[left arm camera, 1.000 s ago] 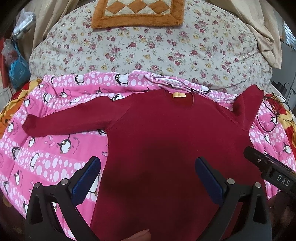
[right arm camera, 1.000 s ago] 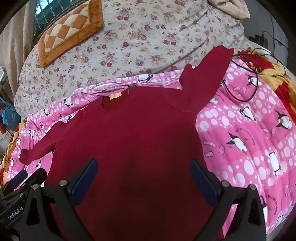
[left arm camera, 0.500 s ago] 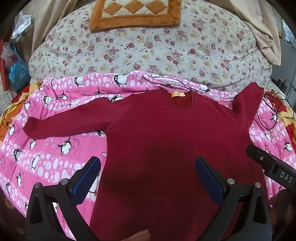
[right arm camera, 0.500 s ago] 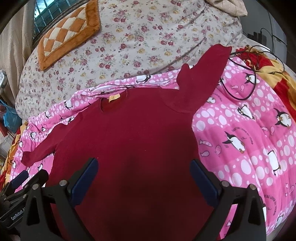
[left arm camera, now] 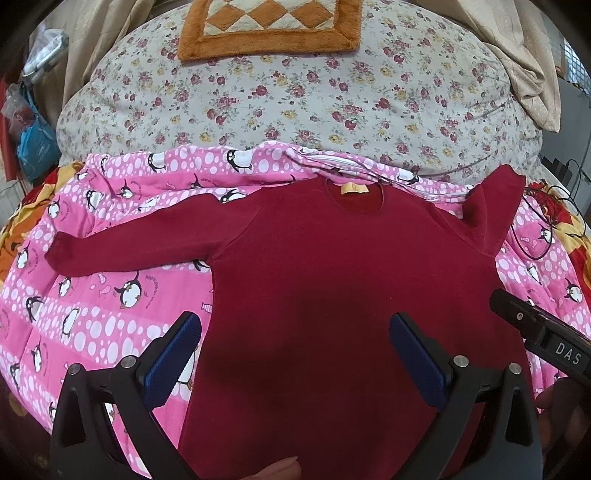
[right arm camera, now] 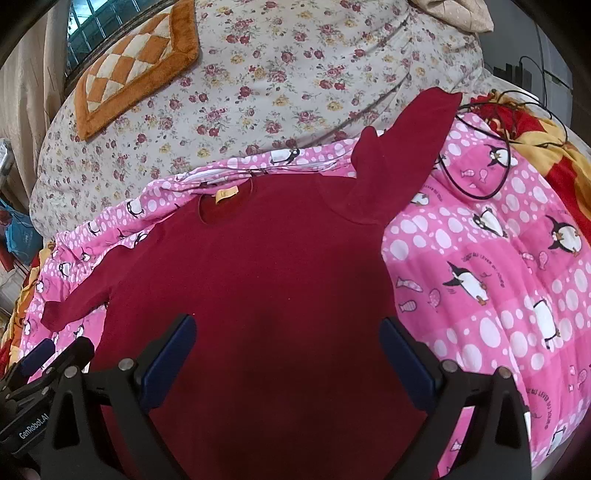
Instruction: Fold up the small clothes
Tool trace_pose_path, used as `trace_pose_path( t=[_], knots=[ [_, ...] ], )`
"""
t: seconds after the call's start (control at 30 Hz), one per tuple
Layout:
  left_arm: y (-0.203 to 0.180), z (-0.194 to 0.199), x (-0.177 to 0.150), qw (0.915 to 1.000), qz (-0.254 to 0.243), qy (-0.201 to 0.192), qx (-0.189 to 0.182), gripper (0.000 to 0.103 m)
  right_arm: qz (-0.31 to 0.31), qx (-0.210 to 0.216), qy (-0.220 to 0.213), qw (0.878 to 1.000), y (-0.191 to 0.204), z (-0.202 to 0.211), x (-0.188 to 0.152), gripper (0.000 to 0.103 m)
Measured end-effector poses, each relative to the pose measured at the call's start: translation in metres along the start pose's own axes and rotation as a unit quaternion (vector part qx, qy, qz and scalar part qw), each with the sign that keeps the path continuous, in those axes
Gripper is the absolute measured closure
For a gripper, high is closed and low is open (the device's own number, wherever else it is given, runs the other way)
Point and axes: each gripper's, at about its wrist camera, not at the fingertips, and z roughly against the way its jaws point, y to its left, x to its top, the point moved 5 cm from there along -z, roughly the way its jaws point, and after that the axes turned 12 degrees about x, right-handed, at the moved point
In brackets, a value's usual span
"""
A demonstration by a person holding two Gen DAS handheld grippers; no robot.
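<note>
On pink penguin blanket (left arm camera: 110, 295), dark red long-sleeved top (left arm camera: 332, 277) lies flat, neck label (left arm camera: 354, 189) toward floral quilt (left arm camera: 295, 99). Left view shows full left sleeve; right view shows black cable loop (right arm camera: 476, 173) beside upturned right sleeve. Hem cut off below. Left gripper (left arm camera: 295, 350) jaws apart over top, empty — right gripper (right arm camera: 286, 350) likewise.

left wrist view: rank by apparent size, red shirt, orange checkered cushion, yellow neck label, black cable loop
1. red shirt, largest by far.
2. orange checkered cushion, cut off at the top edge, so its full extent is unknown.
3. black cable loop, thin outline at the right.
4. yellow neck label, smallest.
</note>
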Motion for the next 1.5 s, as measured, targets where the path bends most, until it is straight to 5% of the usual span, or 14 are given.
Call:
trace_pose_path(
  t=[0.4, 0.7, 0.83, 0.97, 1.07, 1.2, 1.33, 1.5],
  knots=[
    [-0.001, 0.0, 0.0, 1.0, -0.002, 0.001, 0.002, 0.015, 0.018, -0.027, 0.009, 0.999, 0.005, -0.003, 0.002, 0.002],
    [-0.003, -0.007, -0.001, 0.9999, -0.008, 0.01, 0.011, 0.015, 0.074, -0.047, -0.01, 0.996, 0.038, -0.044, 0.043, 0.001],
    [-0.006, -0.011, -0.002, 0.9997, -0.013, 0.013, 0.015, 0.015, 0.047, -0.064, 0.05, 0.996, 0.016, -0.065, 0.024, 0.003],
    [-0.005, -0.018, 0.014, 0.999, 0.0, 0.032, -0.03, 0.015, 0.063, -0.07, 0.04, 0.995, 0.01, -0.061, 0.022, 0.003],
    [-0.004, -0.033, 0.042, 0.9992, 0.009, 0.026, -0.027, 0.015, 0.044, -0.064, 0.05, 0.996, 0.003, -0.066, 0.021, 0.003],
    [-0.019, -0.089, 0.048, 0.996, -0.003, 0.09, -0.004, 0.015, 0.06, -0.065, 0.098, 0.991, 0.005, -0.088, 0.01, 0.003],
    [-0.036, -0.138, 0.018, 0.9843, -0.021, 0.175, -0.006, 0.013, 0.105, -0.093, 0.112, 0.984, 0.011, -0.096, 0.004, 0.0],
    [-0.033, -0.131, 0.014, 0.992, -0.022, 0.123, -0.018, 0.013, 0.121, -0.091, 0.099, 0.984, 0.011, -0.095, 0.002, 0.0]
  ],
)
